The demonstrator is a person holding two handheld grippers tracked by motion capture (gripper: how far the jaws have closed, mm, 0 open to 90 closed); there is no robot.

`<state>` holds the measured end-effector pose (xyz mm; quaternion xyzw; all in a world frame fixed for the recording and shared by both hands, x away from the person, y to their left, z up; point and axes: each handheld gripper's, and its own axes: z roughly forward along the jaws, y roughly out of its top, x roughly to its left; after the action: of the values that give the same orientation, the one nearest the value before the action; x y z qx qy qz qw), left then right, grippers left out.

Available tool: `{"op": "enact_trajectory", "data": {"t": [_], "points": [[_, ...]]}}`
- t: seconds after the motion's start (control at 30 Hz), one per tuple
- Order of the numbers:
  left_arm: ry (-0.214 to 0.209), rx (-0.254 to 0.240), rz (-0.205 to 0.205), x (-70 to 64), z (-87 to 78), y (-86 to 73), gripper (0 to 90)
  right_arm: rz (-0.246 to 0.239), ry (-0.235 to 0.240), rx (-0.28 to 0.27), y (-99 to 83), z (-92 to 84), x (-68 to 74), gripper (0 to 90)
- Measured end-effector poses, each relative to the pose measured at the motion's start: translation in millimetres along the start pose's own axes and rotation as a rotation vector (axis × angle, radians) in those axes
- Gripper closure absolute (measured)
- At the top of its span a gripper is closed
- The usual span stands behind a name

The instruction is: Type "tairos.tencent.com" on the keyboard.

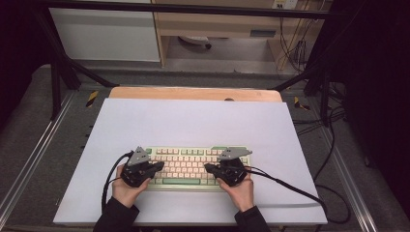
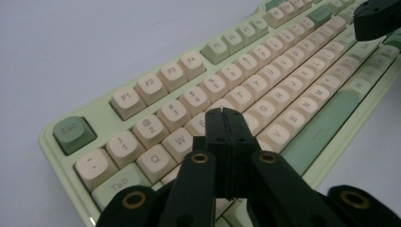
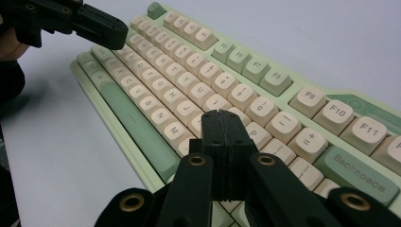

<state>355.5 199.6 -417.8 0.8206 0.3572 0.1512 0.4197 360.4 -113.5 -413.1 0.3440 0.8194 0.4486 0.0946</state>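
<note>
green and cream keyboard (image 1: 186,166) lies near your table edge on the white sheet (image 1: 193,121). your left gripper (image 2: 222,113) hangs over its left keys, right gripper (image 3: 221,116) over the right; both jaws pressed together, holding nothing.

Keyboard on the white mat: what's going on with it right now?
A person holds a gripper in each hand over the pale green keyboard on the white mat. Both have their jaws shut, used like fingertips. The left gripper is poised over the letter keys near E and R; the right gripper sits over the keys near O and P. Whether either tip is actually pressing a key can't be told.
</note>
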Motion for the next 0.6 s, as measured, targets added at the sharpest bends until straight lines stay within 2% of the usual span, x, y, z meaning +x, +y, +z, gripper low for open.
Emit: {"op": "enact_trajectory", "data": {"t": [0.33,0.6], "points": [[0.009,-0.007,-0.022,7.1,-8.6,-9.4,90.0,0.000,0.015,0.018,-0.6,10.6,4.3,90.0],[0.015,-0.012,-0.035,11.1,-12.7,-14.8,90.0,-0.007,0.008,0.049,-6.4,16.7,5.7,90.0]]}}
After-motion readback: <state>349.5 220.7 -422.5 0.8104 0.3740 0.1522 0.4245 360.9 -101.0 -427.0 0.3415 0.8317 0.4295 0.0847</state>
